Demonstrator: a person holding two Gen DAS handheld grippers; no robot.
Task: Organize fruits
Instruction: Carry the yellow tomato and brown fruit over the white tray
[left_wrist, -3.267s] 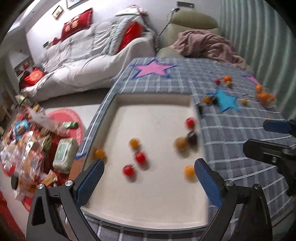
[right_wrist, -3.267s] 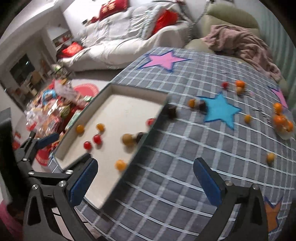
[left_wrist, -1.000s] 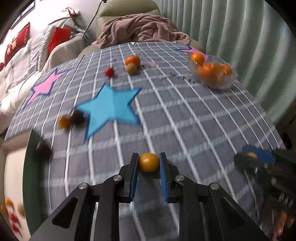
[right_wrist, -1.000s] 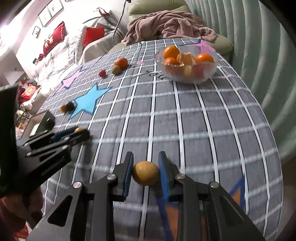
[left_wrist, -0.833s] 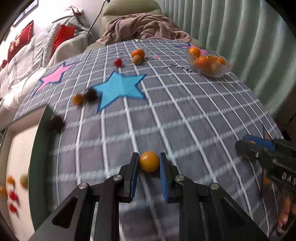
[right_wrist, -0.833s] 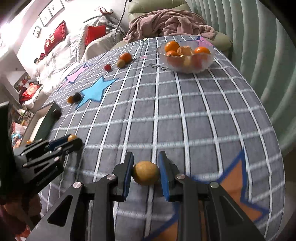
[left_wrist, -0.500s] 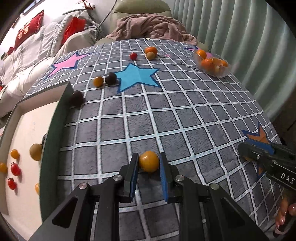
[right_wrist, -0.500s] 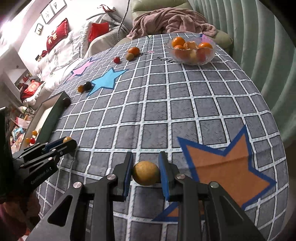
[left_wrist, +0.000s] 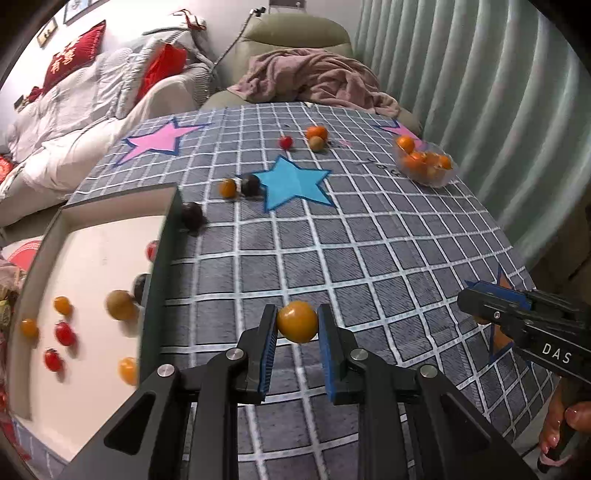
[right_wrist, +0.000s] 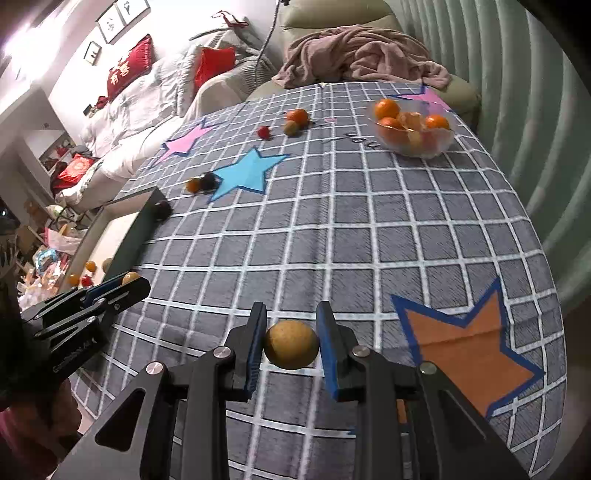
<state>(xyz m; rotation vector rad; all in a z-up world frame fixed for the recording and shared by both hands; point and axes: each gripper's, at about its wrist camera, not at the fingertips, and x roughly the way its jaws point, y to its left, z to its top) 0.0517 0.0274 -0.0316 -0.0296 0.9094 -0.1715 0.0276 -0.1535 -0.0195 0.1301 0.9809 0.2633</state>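
My left gripper (left_wrist: 297, 325) is shut on a small orange fruit (left_wrist: 297, 322), held above the grey checked cloth just right of the white tray's dark rim (left_wrist: 159, 266). Several small orange, red and dark fruits (left_wrist: 61, 334) lie in that tray. My right gripper (right_wrist: 291, 347) is shut on a dull yellow-brown fruit (right_wrist: 291, 350) above the cloth near an orange star. In the left wrist view the right gripper (left_wrist: 476, 301) shows at the right edge. The left gripper (right_wrist: 127, 282) appears at the left in the right wrist view.
A clear bowl of oranges (right_wrist: 413, 131) stands at the far right of the table. Loose fruits (left_wrist: 236, 186) lie by the blue star, more (left_wrist: 316, 137) further back, and a dark one (left_wrist: 192, 218) against the tray's corner. A sofa and a draped armchair stand behind; curtains hang right.
Both grippers have drawn back and left across the cloth, each keeping its fruit. The tray has come into the left wrist view and the bowl has receded.
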